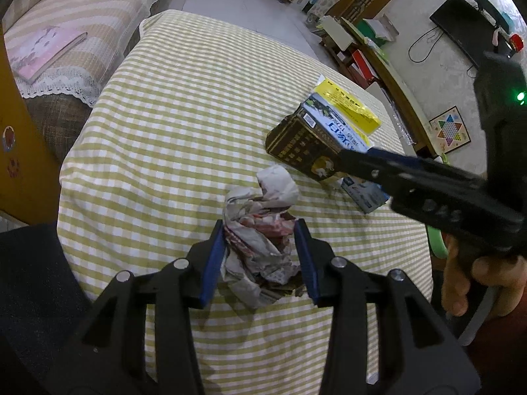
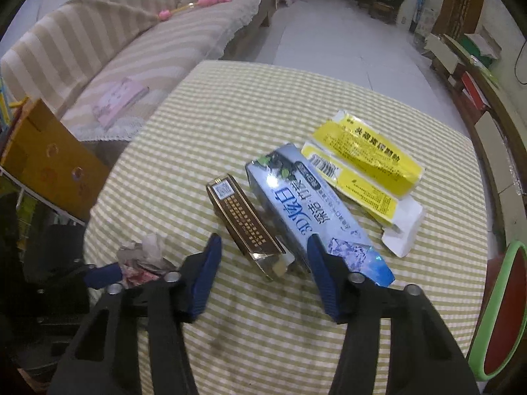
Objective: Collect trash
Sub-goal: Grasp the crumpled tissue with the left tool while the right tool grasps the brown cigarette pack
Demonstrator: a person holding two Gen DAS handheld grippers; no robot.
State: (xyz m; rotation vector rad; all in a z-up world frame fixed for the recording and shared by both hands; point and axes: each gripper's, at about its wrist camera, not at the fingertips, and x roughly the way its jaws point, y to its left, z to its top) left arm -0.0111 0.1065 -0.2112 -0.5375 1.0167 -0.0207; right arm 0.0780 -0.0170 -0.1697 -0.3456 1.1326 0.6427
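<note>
left wrist view: blue-padded left gripper (image 1: 260,256) clamps a crumpled grey-and-red newspaper wad (image 1: 260,233) on the green checked tablecloth (image 1: 184,105); loose folds could slip free.

right wrist view: right gripper (image 2: 263,273), jaws apart, straddles a brown-gold carton (image 2: 245,222) and blue toothpaste box (image 2: 309,204), gripping neither; closing may pinch both.
</note>
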